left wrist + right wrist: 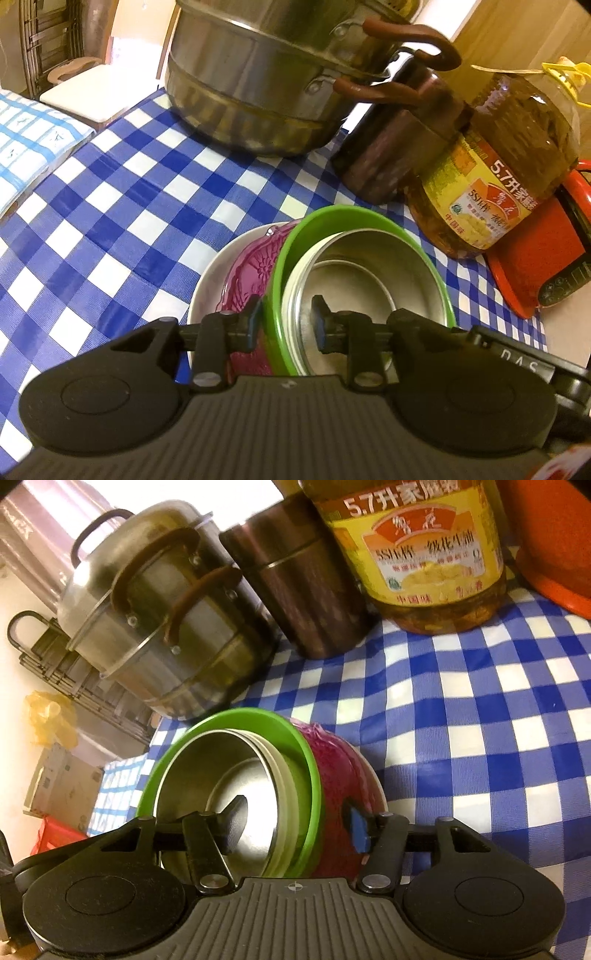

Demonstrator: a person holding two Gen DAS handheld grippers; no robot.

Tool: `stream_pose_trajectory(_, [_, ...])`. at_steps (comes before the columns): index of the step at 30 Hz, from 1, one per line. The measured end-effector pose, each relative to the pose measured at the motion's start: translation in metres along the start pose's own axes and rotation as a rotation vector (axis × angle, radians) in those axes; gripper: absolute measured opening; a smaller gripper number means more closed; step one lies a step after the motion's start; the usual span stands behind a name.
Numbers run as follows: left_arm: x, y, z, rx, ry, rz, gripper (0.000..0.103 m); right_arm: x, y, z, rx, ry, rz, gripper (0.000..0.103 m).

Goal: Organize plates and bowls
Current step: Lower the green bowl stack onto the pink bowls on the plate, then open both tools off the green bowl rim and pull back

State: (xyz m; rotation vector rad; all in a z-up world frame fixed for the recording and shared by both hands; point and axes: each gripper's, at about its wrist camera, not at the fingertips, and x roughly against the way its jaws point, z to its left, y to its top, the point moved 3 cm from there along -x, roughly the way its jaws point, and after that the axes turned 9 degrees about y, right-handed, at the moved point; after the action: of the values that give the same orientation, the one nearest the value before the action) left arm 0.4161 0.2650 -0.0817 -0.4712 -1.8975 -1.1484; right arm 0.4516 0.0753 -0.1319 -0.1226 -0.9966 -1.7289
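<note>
A nested stack sits on the blue checked tablecloth (pixel 110 221): a white plate (pixel 207 280) at the bottom, then a purple patterned bowl (pixel 247 266), a green bowl (pixel 332 218) and a steel bowl (pixel 369 273) inside it. My left gripper (pixel 286 321) straddles the near-left rim, one finger outside the green bowl and one inside the steel bowl, with a small gap at the pads. My right gripper (pixel 295 821) stands wide open across the other side. One of its fingers is inside the steel bowl (pixel 207 764) and the other is beside the purple bowl (pixel 332 760), clear of the green bowl (pixel 236 716).
Behind the stack stand a large steel steamer pot (pixel 258 74), a brown metal canister (pixel 388 155) and a big oil bottle (pixel 498 166). A red-orange appliance (pixel 535 258) lies at the right. The table's left edge drops to a white stool (pixel 85 88).
</note>
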Motion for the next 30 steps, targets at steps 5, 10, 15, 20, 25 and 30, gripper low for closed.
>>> stream_pose_trajectory(5, [0.008,0.000,-0.002,-0.021,0.005,-0.007,0.031,0.011,0.001,0.005,0.032,0.006,-0.027,0.057])
stream_pose_trajectory(10, [0.021,-0.003,0.000,-0.027,0.012,-0.037,0.043,0.025,0.000,0.011,0.046,0.010,-0.043,0.058])
stream_pose_trajectory(15, [0.039,-0.006,0.001,-0.034,0.025,-0.061,0.051,0.039,-0.001,0.017,0.063,0.005,-0.051,0.058])
stream_pose_trajectory(20, [0.059,-0.011,0.001,-0.060,0.048,-0.092,0.065,0.056,-0.005,0.026,0.102,-0.003,-0.049,0.058])
stream_pose_trajectory(25, [0.080,-0.019,0.003,-0.074,0.043,-0.102,0.069,0.075,-0.013,0.031,0.129,-0.028,-0.055,0.069])
stream_pose_trajectory(30, [0.101,-0.030,0.004,-0.102,0.033,-0.126,0.081,0.091,-0.025,0.035,0.158,-0.050,-0.042,0.072])
